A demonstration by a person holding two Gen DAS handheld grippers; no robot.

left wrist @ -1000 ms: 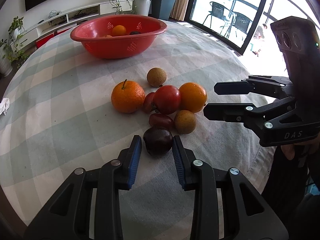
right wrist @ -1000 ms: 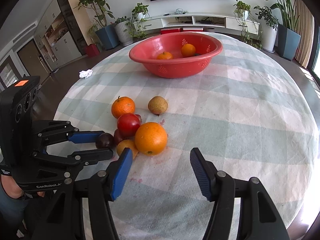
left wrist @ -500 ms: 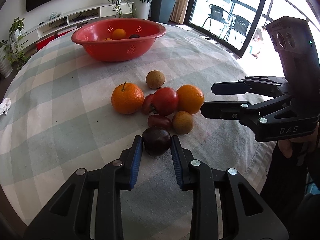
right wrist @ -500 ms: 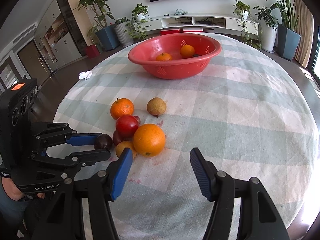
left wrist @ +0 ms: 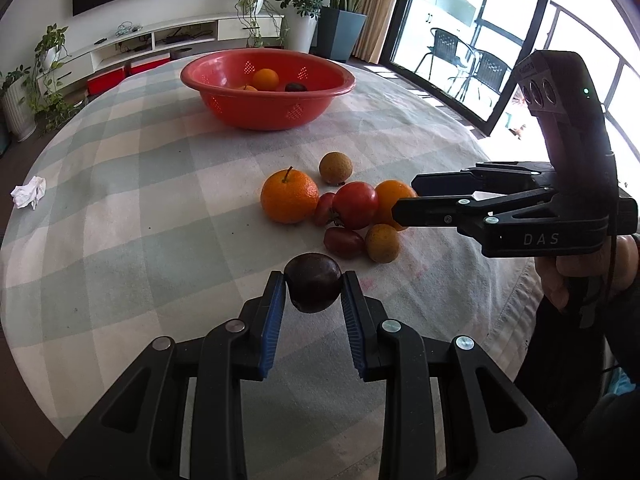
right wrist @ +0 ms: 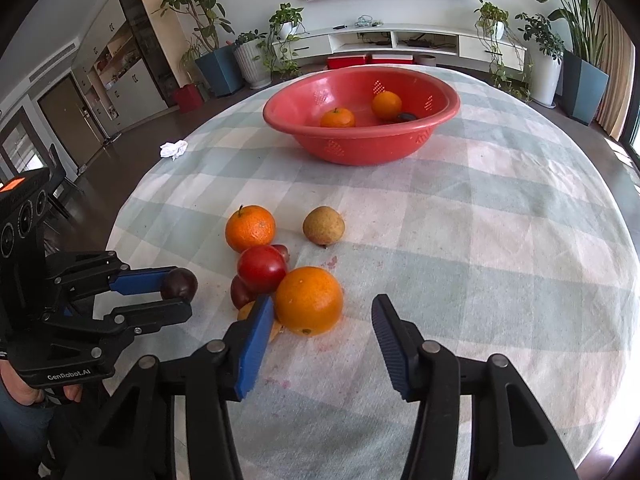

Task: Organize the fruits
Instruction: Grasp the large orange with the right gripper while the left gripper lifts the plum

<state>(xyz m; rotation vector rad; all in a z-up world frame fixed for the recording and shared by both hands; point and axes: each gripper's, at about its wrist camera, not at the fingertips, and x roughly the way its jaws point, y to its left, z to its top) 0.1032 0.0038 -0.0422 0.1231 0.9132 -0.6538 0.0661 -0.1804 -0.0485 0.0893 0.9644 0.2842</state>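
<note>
My left gripper (left wrist: 314, 294) is shut on a dark plum (left wrist: 314, 282), held just clear of the fruit cluster on the checked tablecloth. The cluster has a stemmed orange (left wrist: 289, 197), a red tomato (left wrist: 355, 205), a brown round fruit (left wrist: 336, 168), a small red fruit (left wrist: 343, 242) and a small yellow fruit (left wrist: 382, 243). My right gripper (right wrist: 320, 320) is closing around the large orange (right wrist: 308, 300). Its left pad is near the peel and a gap shows on the right. The red basin (right wrist: 360, 152) at the back holds two oranges and a dark fruit.
A crumpled white tissue (left wrist: 29, 197) lies near the table's left edge. The round table's rim (right wrist: 624, 280) curves close on the right. A hand (left wrist: 580, 272) grips the right tool's handle. Plants and a low cabinet stand beyond the table.
My left gripper's jaws closed on the plum and drew it back from the cluster. The right gripper's jaws narrowed about the large orange.
</note>
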